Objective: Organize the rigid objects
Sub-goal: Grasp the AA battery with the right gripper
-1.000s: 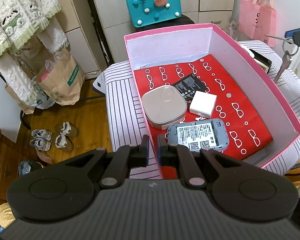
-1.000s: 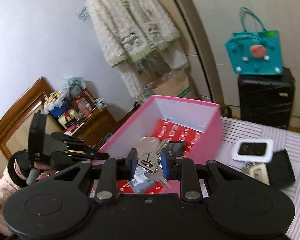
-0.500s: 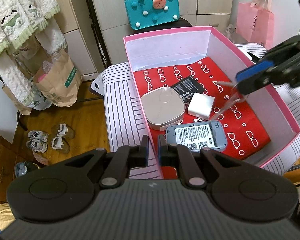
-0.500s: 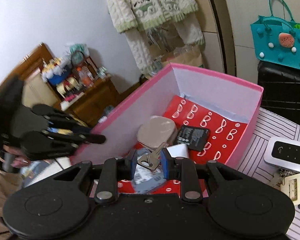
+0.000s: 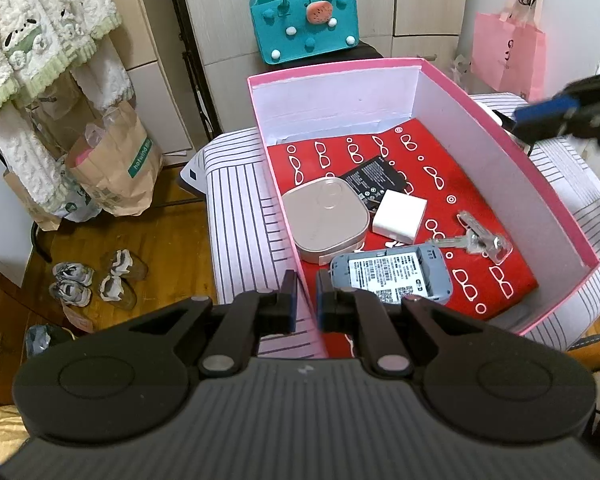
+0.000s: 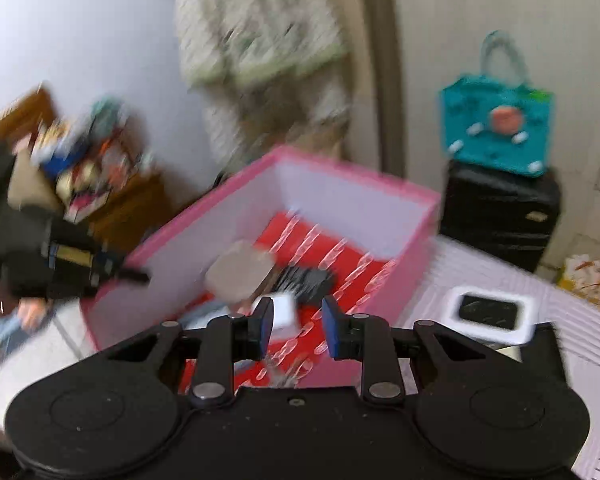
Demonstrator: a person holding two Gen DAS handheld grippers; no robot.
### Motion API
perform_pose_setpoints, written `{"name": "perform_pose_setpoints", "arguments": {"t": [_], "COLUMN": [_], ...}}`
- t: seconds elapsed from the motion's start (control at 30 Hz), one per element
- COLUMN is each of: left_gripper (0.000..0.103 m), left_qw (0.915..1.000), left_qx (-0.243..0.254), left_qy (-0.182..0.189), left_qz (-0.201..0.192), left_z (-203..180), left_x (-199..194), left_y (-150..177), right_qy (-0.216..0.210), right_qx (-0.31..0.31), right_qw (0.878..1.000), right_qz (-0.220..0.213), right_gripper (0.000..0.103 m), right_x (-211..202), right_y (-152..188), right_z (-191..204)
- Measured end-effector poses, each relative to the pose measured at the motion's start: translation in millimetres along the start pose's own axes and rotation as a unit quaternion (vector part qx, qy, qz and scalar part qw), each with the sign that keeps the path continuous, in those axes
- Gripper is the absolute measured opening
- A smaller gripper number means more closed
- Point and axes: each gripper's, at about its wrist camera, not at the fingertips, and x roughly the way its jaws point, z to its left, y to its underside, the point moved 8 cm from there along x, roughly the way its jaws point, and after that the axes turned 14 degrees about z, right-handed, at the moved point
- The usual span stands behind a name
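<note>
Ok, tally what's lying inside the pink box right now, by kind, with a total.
Beige rounded case: 1
Black battery: 1
White charger cube: 1
Grey pocket router: 1
Bunch of keys: 1
Total: 5

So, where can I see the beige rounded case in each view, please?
Left wrist view: the beige rounded case lies in the pink box, near its left wall, left of centre.
Right wrist view: blurred, it is near mid-picture, above the right gripper.
Shared landmark: the teal bag.
</note>
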Motion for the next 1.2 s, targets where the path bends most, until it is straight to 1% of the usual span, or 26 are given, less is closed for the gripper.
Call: {"name": "perform_pose_setpoints", "arguments": {"t": [0.07,0.17,0.2,0.3,0.4,0.57,0.77,0.87,1.0,1.07,1.2], "left_gripper": [0.008,0.008,0.008,0.008,0.008,0.008,0.008,0.008,0.009,0.009,0.009], "left_qw": [1.0000,1.0000,0.9999,0.9998,0.9997,0.9996,0.9995,0.9995,0.9995,0.9995,0.9997], "left_qx": [-0.004,-0.008,-0.009,-0.014,-0.020,-0.023,-0.028,-0.028,-0.029,-0.029,-0.025], "left_qy": [0.004,0.006,0.006,0.010,0.013,0.013,0.012,0.013,0.013,0.010,0.003], "left_qz": [0.000,-0.002,-0.003,-0.004,-0.005,-0.005,0.001,0.001,0.000,-0.001,-0.006], "left_z": [0,0,0,1,3,3,3,3,3,3,-1], "left_x": [0,0,0,0,0,0,0,1,1,0,2], "left_y": [0,0,0,1,1,1,0,0,0,1,0], "right_qy": [0.023,0.051,0.057,0.068,0.067,0.070,0.072,0.085,0.084,0.080,0.107], "right_qx": [0.013,0.027,0.031,0.043,0.041,0.004,-0.037,-0.046,-0.029,0.000,0.009], "right_qw": [1.000,0.998,0.998,0.996,0.995,0.993,0.993,0.992,0.992,0.993,0.991], "right_qz": [-0.012,-0.003,0.004,0.038,0.069,0.098,0.085,0.080,0.085,0.082,0.081], "right_gripper": [0.033,0.038,0.038,0.039,0.039,0.045,0.046,0.053,0.055,0.061,0.060], "right_x": [-15,-26,-27,-18,-4,19,37,45,58,62,65], "right_y": [5,24,33,63,91,121,123,120,119,118,115], "right_z": [-16,-39,-45,-61,-70,-62,-52,-54,-60,-61,-53]}}
